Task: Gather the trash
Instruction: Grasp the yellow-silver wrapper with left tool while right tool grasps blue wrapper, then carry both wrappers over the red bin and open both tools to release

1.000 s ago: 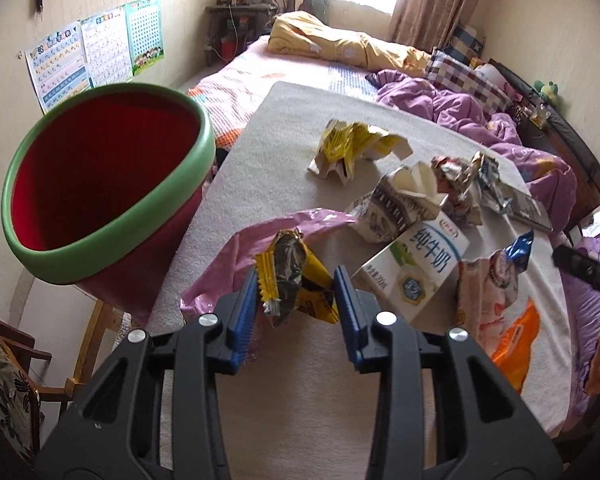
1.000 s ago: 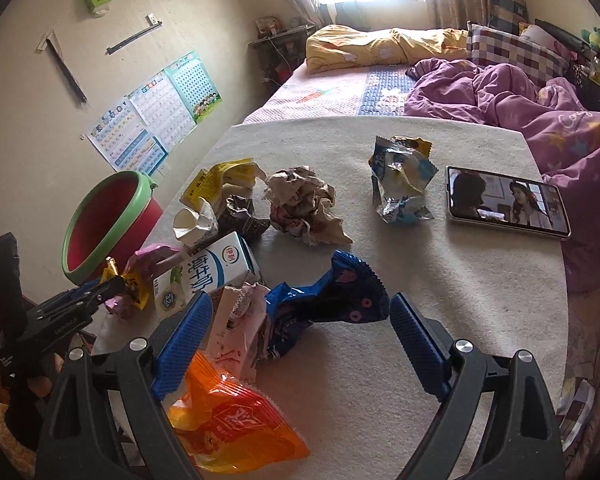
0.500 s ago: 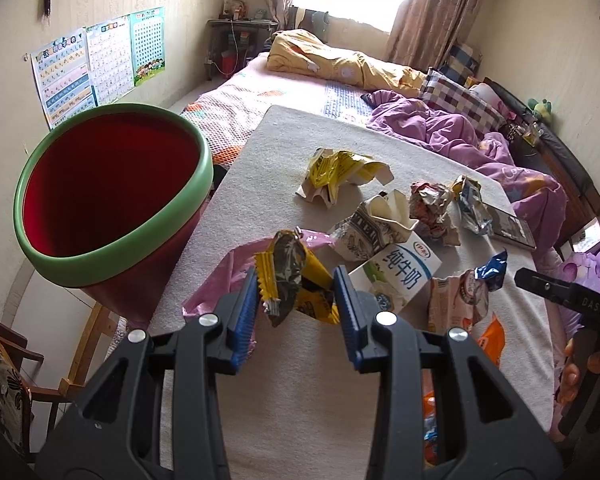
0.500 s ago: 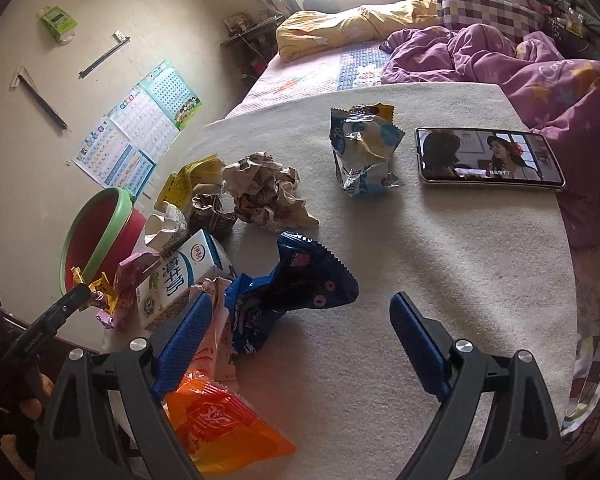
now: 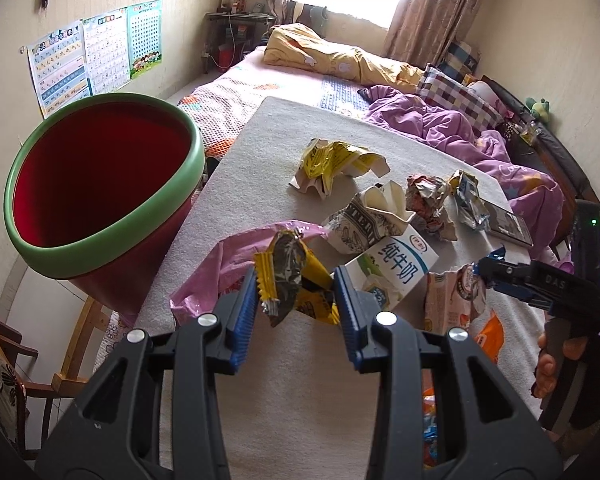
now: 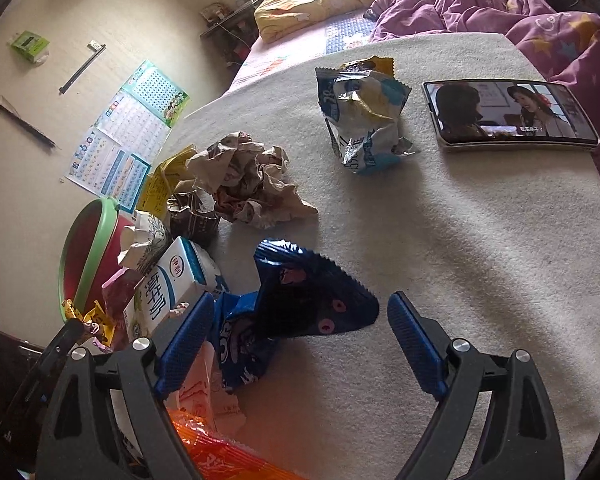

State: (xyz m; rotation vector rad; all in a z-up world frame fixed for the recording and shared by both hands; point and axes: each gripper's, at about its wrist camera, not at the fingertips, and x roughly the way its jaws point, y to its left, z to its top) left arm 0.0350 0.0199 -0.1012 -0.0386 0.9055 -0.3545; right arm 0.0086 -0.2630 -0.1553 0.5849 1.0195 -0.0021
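My left gripper (image 5: 296,280) is shut on a crumpled yellow and silver wrapper (image 5: 288,260), held above the table's near left edge. A red bin with a green rim (image 5: 100,184) stands just left of it, mouth tilted toward me. My right gripper (image 6: 300,304) straddles a dark blue snack wrapper (image 6: 300,292) lying on the beige table cover (image 6: 460,260). Its jaws are closing, and the pads stand clear of the wrapper on both sides. In the left wrist view the right gripper (image 5: 496,272) shows at the right edge, with a hand on its grip.
More trash lies around: a milk carton (image 6: 172,284), crumpled paper (image 6: 248,176), a blue and white bag (image 6: 360,120), an orange bag (image 6: 220,456), a pink plastic bag (image 5: 228,256), and a yellow crumpled carton (image 5: 332,160). A phone (image 6: 508,116) plays video at the far right. A bed lies behind.
My right gripper has sunk toward the blue wrapper and rolled, so the wrapper now lies between its jaws. It has come into the left wrist view. The left gripper keeps its hold.
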